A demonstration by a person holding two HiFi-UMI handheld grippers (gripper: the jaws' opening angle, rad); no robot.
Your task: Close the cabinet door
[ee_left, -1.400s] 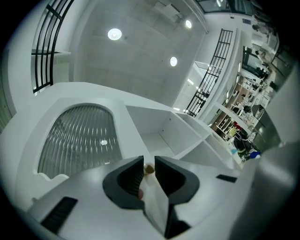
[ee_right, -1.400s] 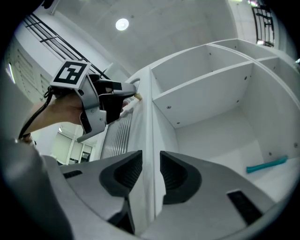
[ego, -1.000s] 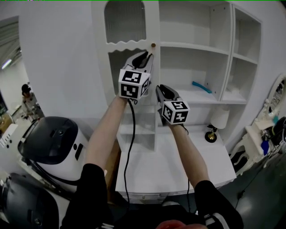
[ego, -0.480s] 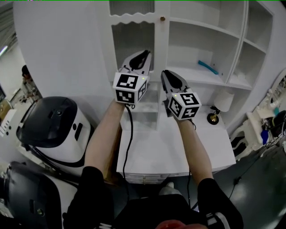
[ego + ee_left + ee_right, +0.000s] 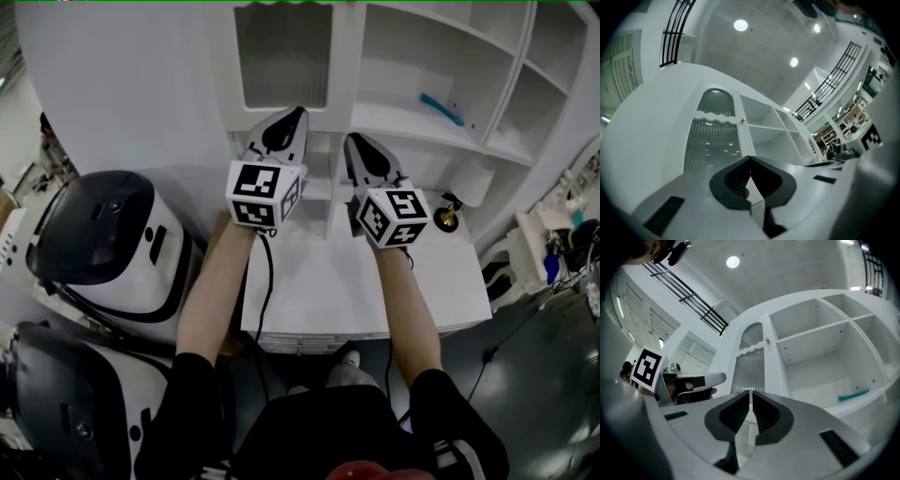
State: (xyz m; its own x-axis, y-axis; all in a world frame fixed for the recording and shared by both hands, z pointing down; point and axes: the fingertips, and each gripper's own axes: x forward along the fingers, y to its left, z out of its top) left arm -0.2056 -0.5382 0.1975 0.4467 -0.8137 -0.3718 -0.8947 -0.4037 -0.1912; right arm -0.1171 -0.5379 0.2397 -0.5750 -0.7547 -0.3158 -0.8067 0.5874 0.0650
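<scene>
One second ago the left tongs (image 5: 296,114) were up at the knob of the cabinet door (image 5: 281,56). Now they have come down and away from it, so the door stands above and beyond both tips, touched by neither. Their jaws have just been closing and now lie fully together, with nothing between them. The right tongs (image 5: 356,141), just beside the left ones over the desk (image 5: 319,300), have sunk a little too. Their jaws have also been closing and are together but for a thin slit, empty. The door with its ribbed pane looks flush with the frame, its knob (image 5: 743,120) next to the open shelves. I judge that the door is closed and the task is practically finished.
</scene>
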